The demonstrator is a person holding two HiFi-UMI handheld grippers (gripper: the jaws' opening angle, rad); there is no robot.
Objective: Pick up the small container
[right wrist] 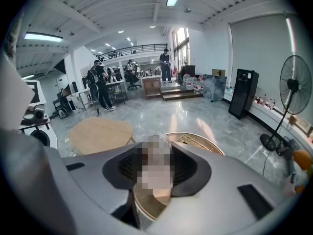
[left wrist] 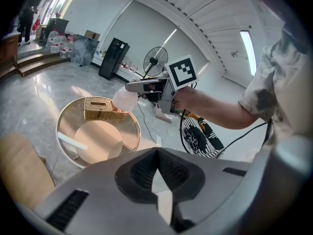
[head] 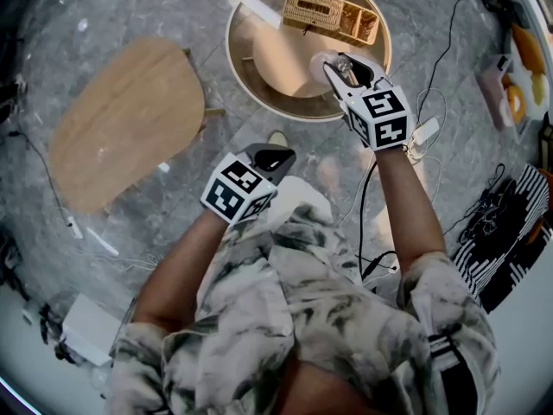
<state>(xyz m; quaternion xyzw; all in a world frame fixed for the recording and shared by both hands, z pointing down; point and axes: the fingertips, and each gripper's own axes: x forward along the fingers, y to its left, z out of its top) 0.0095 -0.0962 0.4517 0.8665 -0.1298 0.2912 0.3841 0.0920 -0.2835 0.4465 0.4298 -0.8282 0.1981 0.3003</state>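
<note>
**Small container pinched in the right gripper above the round table**

The right gripper (head: 344, 69) has its jaws spread partway and pressed on the small container (head: 322, 60), a pale, translucent, rounded vessel that stands between the two pads in the right gripper view (right wrist: 157, 143). A mosaic patch covers its lower part there, and no view shows what it contains. The left gripper view shows the container (left wrist: 125, 99) at the jaw tips, clear of the tabletop. It is held over the near edge of the round table (head: 233, 54), a glass-like top in a gold rim with a round wooden shelf beneath.

At the far side of that table sits a wicker basket (head: 331, 14), apart from the container. Its left section has a woven cover with a slot, and its right section is divided into open compartments whose contents cannot be made out.

The left gripper (head: 275, 152) is nearer the person's body, over the grey marble floor (head: 104, 15). Its jaws are pressed together with nothing between them (left wrist: 157, 155). A separate wooden table (head: 125, 119) stands well to the left.
</note>
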